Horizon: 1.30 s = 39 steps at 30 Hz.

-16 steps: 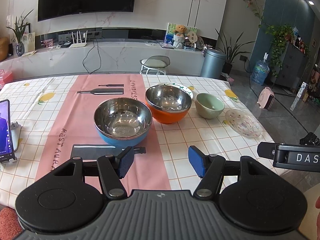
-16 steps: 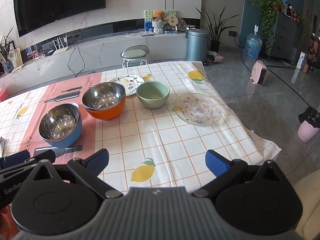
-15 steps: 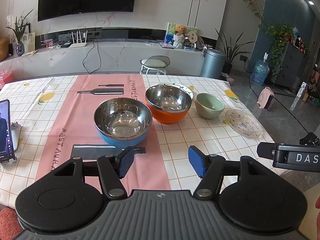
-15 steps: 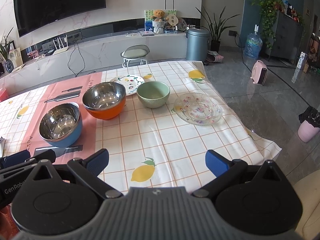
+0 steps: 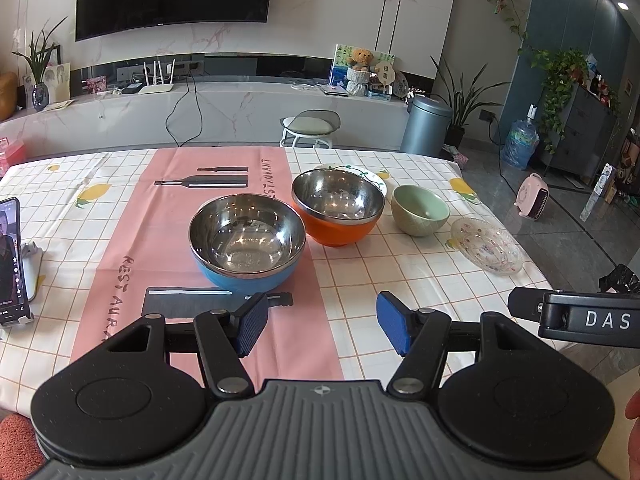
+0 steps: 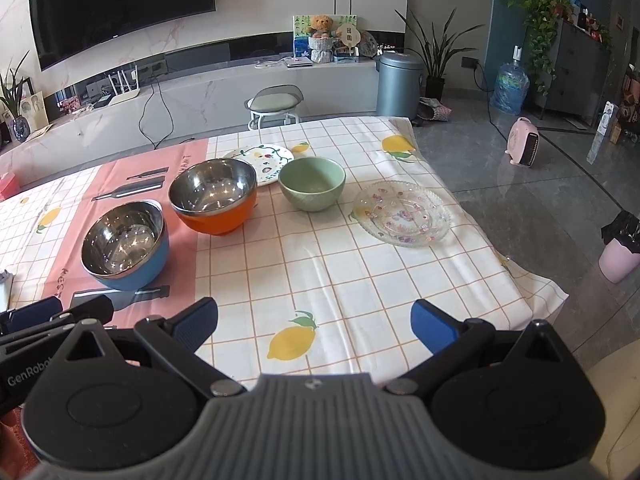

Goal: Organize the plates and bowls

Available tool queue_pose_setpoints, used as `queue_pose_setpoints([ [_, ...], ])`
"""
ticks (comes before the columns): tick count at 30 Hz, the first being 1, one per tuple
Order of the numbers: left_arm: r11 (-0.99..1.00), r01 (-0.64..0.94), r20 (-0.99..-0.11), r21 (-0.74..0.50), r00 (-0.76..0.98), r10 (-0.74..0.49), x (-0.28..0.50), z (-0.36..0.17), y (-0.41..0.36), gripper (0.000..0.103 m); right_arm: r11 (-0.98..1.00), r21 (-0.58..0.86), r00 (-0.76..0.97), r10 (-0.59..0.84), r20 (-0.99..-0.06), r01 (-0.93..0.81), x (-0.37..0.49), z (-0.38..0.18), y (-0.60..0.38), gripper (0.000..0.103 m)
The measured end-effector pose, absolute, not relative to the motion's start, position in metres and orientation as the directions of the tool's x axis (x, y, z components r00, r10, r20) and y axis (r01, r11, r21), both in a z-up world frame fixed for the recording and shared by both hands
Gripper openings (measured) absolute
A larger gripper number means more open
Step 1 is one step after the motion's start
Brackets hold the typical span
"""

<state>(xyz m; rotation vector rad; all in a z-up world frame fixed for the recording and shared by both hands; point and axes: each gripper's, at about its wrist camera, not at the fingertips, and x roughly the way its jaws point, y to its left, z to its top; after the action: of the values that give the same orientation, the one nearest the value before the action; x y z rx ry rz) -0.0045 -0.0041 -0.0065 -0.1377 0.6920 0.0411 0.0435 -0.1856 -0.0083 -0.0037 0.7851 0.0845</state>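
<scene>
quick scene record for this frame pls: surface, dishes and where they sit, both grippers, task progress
surface: table under a checked cloth with lemon prints and a pink runner
blue bowl: on the runner, steel inside, empty
orange bowl: just right of the blue bowl, steel inside, empty
green bowl: right of the orange bowl, empty
painted plate: behind the orange bowl
glass plate: near the table's right edge
left gripper: open, empty, at the near edge
right gripper: open, empty
progress: nothing stacked yet
</scene>
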Motion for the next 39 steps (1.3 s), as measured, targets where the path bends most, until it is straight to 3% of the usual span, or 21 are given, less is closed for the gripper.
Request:
queue_pose_setpoints([
  [7,0.987,-0.119,-0.657,-0.112,0.754,0.017,-0.003,-0.005,0.018,0.074,0.979,0.148,0.749,0.201,-0.632,-0.139,0.044,-0.020,-0.189,0.101],
  [11,0.974,-0.175,-0.654,-0.144,0.755,0.039,0.000,-0.003,0.044,0.074,0.973,0.117,0.746,0.229,-0.625,-0.200,0.055,-0.030,-0.171,0.100],
  [16,0.956,-0.254,-0.650,-0.149,0.754,0.099,0.012,-0.006,0.076,0.066,0.956,0.132,0.717,0.284,-0.637,-0.261,0.075,-0.041,-0.146,0.100],
  [18,0.952,-0.270,-0.651,-0.142,0.750,0.116,0.018,-0.008,0.085,0.060,0.947,0.136,0.697,0.308,-0.647,-0.292,0.084,-0.044,-0.134,0.094],
  [20,0.946,-0.283,-0.652,-0.161,0.750,0.113,0.024,-0.011,0.092,0.057,0.939,0.136,0.684,0.324,-0.654,-0.316,0.093,-0.047,-0.121,0.081],
  [25,0.917,-0.297,-0.650,-0.267,0.758,0.056,0.046,-0.023,0.107,0.054,0.919,0.171,0.640,0.373,-0.672,-0.356,0.115,-0.054,-0.094,0.069],
  [35,0.870,-0.351,-0.670,-0.348,0.742,0.031,0.090,-0.048,0.130,0.049,0.911,0.200,0.591,0.390,-0.707,-0.361,0.163,-0.073,-0.055,0.055],
  [39,0.861,-0.368,-0.697,-0.350,0.716,0.023,0.102,-0.059,0.132,0.041,0.908,0.227,0.556,0.398,-0.730,-0.352,0.177,-0.084,-0.045,0.046],
])
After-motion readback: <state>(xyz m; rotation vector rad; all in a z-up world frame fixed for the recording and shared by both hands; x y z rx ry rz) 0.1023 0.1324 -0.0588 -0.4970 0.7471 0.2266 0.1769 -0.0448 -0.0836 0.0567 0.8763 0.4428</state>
